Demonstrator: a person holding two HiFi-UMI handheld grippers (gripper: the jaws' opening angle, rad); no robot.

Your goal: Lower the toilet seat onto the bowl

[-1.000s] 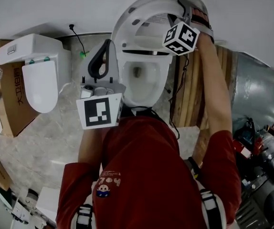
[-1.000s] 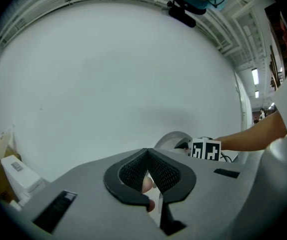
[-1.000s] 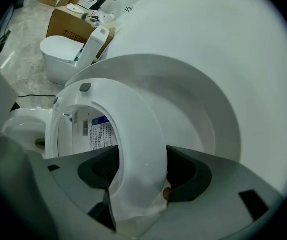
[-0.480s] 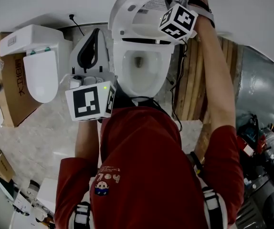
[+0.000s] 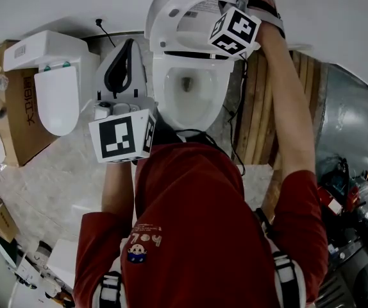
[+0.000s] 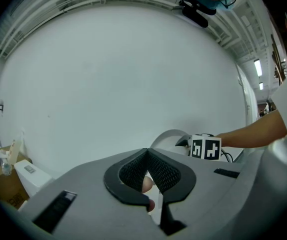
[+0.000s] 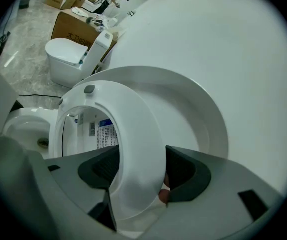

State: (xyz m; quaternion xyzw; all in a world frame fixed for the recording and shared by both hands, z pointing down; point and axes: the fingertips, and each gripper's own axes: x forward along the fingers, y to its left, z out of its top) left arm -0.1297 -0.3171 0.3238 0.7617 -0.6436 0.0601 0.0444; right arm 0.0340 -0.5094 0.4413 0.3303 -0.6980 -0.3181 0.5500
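Note:
The white toilet bowl (image 5: 187, 101) stands open just ahead of the person. Its seat (image 5: 165, 18) is raised, leaning back near the lid (image 7: 193, 114). My right gripper (image 5: 243, 5) is at the seat's upper right rim. In the right gripper view, my right gripper (image 7: 138, 169) is shut on the seat ring (image 7: 133, 134), one jaw on each face. My left gripper (image 5: 130, 43) hangs left of the bowl, shut with nothing held. The left gripper view has my left gripper (image 6: 147, 154) facing the white wall.
A second white toilet (image 5: 56, 88) stands at the left beside a cardboard box (image 5: 14, 114). Wooden planks (image 5: 258, 108) lean just right of the bowl. A black cable (image 5: 104, 37) runs along the wall base. Clutter fills the lower right corner.
The right gripper stays clamped on the raised seat, shifted only slightly. The left gripper has drifted a little to the left of the bowl.

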